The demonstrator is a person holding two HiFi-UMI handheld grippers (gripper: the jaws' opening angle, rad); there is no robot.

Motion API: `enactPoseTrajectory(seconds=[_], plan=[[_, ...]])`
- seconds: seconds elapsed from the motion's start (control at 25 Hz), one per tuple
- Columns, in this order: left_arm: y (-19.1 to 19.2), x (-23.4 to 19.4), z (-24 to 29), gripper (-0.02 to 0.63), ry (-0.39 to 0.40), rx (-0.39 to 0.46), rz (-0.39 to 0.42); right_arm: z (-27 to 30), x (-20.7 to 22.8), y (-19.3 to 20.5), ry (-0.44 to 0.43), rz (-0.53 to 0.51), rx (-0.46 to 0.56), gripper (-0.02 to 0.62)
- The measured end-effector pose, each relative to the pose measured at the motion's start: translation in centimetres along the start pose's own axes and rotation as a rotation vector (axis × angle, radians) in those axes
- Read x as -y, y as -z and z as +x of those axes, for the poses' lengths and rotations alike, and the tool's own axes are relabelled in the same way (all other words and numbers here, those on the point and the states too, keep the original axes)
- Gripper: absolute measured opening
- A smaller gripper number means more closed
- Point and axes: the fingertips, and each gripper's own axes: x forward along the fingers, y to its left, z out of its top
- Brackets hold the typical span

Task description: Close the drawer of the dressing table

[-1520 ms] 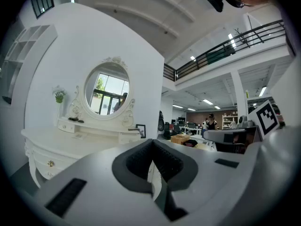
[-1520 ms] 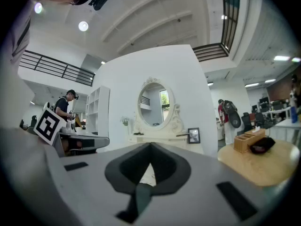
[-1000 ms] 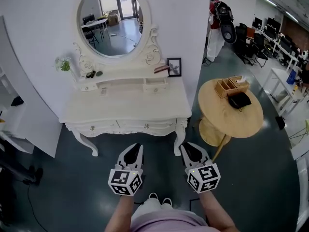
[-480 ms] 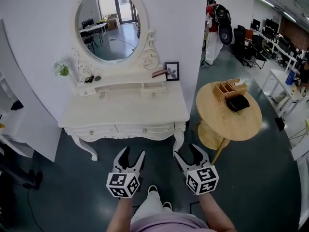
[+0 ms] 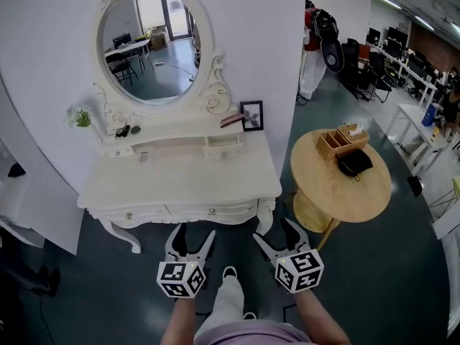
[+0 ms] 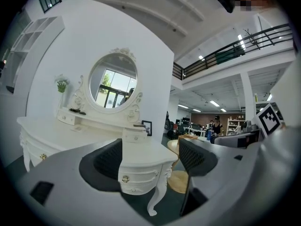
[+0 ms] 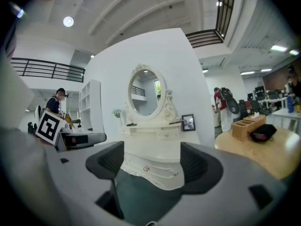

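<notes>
desk (image 5: 180, 182): white painted finish, smooth, soft sheen | drawer knobs (image 5: 211, 211): metallic glint | mirror (image 5: 147, 45): glossy glass, white carved frame | round desk (image 5: 359, 192): pale wood, matt | wooden box (image 5: 343, 139): bare light wood | pouch (image 5: 354, 162): black, matt, cloth-like | floor (image 5: 374, 279): dark teal, smooth, low sheen

Open-plan office hall, desks (image 5: 399, 54) with chairs (image 5: 368, 74), mezzanine railing (image 6: 263, 39), dressing table (image 5: 180, 182) against white wall (image 5: 273, 34)

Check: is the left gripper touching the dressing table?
Apart. In the left gripper view, the left gripper has its jaws just opened and empty. They frame the dressing table, which stands well beyond their tips, with floor showing between.
</notes>
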Motion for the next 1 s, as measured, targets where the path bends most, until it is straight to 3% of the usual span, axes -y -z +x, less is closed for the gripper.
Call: enactPoseTrajectory(seconds=[0.6,1.0], plan=[[-3.7,-8.6,16.7,0.367,0.049,-0.011,0.001,15.7,7.2,-4.6,0.078,0.003,-0.006,0.374],[-5.5,-12.8,23.5,0.367,0.091,-0.015,0.017,22.6,9.4,-6.3,0.126,-0.004,-0.006,0.371]])
